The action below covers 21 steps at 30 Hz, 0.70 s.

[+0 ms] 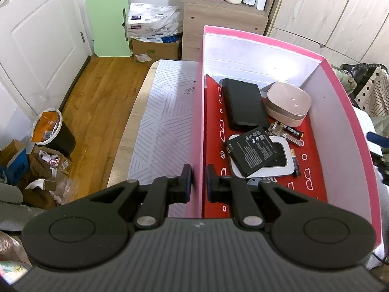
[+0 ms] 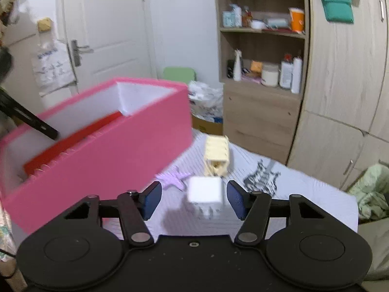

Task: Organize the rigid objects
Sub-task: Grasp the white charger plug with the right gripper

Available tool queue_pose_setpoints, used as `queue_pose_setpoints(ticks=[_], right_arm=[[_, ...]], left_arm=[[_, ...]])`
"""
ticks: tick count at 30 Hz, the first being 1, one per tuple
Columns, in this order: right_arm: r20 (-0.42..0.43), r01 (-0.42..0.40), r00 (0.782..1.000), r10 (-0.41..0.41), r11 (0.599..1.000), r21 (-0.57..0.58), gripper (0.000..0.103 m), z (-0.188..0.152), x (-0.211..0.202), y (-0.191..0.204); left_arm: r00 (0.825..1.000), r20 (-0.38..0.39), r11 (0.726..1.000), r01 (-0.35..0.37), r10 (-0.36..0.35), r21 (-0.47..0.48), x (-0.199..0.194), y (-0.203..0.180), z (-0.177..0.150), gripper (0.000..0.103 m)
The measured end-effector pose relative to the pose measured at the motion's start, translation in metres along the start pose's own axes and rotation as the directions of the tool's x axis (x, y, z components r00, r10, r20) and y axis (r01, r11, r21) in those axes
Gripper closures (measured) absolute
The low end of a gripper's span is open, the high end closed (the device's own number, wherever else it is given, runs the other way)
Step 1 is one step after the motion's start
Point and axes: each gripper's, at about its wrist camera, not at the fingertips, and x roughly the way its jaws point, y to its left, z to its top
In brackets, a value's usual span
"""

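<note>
We see a big pink box (image 1: pixel 340 112), white inside with a red floor, on the table. Our left tongs (image 1: pixel 198 178) pinch its wall tight. Our right tongs (image 2: pixel 194 200) are open around a little white cube (image 2: pixel 205 192), not squeezing it.
</note>
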Motion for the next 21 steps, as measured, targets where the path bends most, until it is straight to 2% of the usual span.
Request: queue_pose_setpoints(ticks=[3,7,10,13,14,16,17,21], right_arm=[[-0.068,0.063,0.996,-0.062,0.998,0.013,0.039,-0.003,0.023,-0.007],[-0.089,0.036,0.995,-0.035,0.999,0.002,0.039,-0.004,0.037,-0.008],[-0.076,0.017,0.997,-0.016,1.000,0.004,0.039,-0.006,0.045,-0.005],[-0.026,0.092,0.995,-0.091,0.995,0.041,0.038,-0.010,0.053,-0.005],[-0.022,0.093,0.996,-0.092,0.993,0.067,0.038,-0.011,0.054,-0.007],[-0.034,0.066,0.997,-0.063,0.993,0.101,0.040,-0.013,0.055,-0.011],[-0.028,0.068,0.997,-0.065,0.993,0.093,0.055,-0.014,0.054,-0.010],[-0.029,0.073,0.997,-0.071,0.995,0.069,0.055,-0.018,0.045,0.000]], left_arm=[[1.000,-0.008,1.000,-0.007,0.007,0.001,0.000,-0.001,0.001,0.093],[1.000,-0.008,1.000,-0.008,0.008,0.006,0.000,-0.001,0.001,0.093],[1.000,-0.008,1.000,0.003,-0.003,-0.005,0.000,-0.002,0.001,0.093],[1.000,-0.011,1.000,0.013,-0.013,-0.010,0.000,0.000,0.001,0.093],[1.000,-0.013,1.000,0.015,-0.015,-0.012,0.000,0.002,0.001,0.093],[1.000,-0.013,1.000,0.015,-0.015,-0.011,0.001,0.003,0.002,0.093],[1.000,-0.012,1.000,0.016,-0.016,-0.012,0.001,0.003,0.002,0.093],[1.000,-0.008,1.000,0.019,-0.019,-0.012,0.000,0.004,0.001,0.093]])
